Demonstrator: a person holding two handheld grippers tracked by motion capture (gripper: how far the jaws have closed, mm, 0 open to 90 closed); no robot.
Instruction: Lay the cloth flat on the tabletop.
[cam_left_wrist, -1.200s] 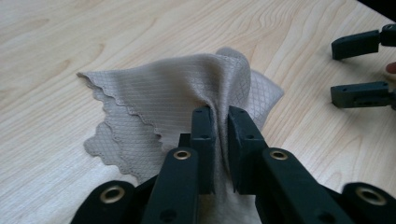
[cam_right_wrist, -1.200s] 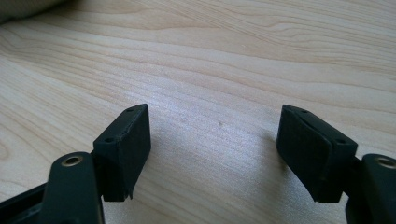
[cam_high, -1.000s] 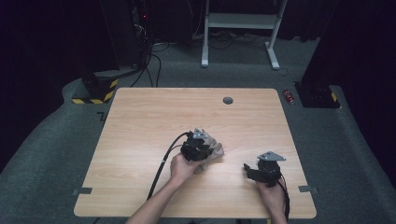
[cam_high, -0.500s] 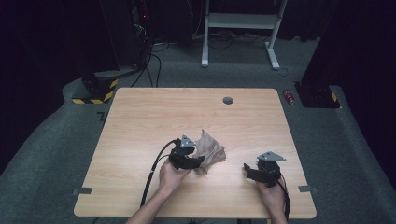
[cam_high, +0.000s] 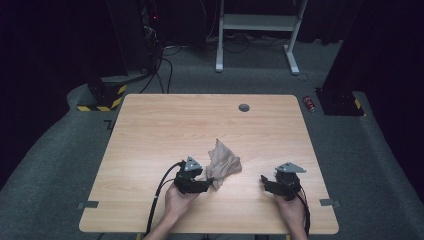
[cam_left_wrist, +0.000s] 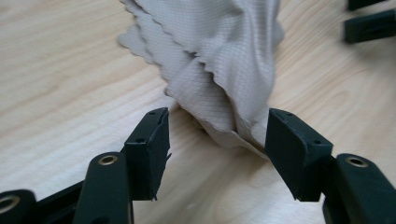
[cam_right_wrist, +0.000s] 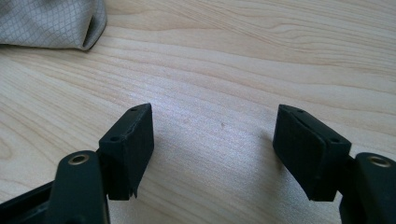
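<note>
Two grippers are in my hands at the near edge of the pale wooden table (cam_high: 150, 130), and both have their jaws spread wide, grasping nothing. My left gripper (cam_left_wrist: 217, 135) lies low on the wood; in the left gripper view its black jaws frame the near tip of the crumpled beige cloth with a fine grid weave and scalloped edge (cam_left_wrist: 224, 60), whose lowest fold touches the inner face of the jaw on the right of that view while the other jaw stands apart from it. In the high view the cloth (cam_high: 223, 162) sits bunched on the table just beyond and to the right of my left gripper (cam_high: 206, 184), rising to a small peak. My right gripper (cam_high: 264, 180) rests near the table's right front corner, well apart from the cloth; in the right gripper view its jaws (cam_right_wrist: 212, 140) bracket bare wood, with a corner of the cloth (cam_right_wrist: 51, 23) showing at upper left. Farther off, a small round dark hole or cap (cam_high: 244, 107) sits near the table's far edge. I see no containers on the table. Beyond it, on the grey carpet, lies a small red can (cam_high: 309, 103).
</note>
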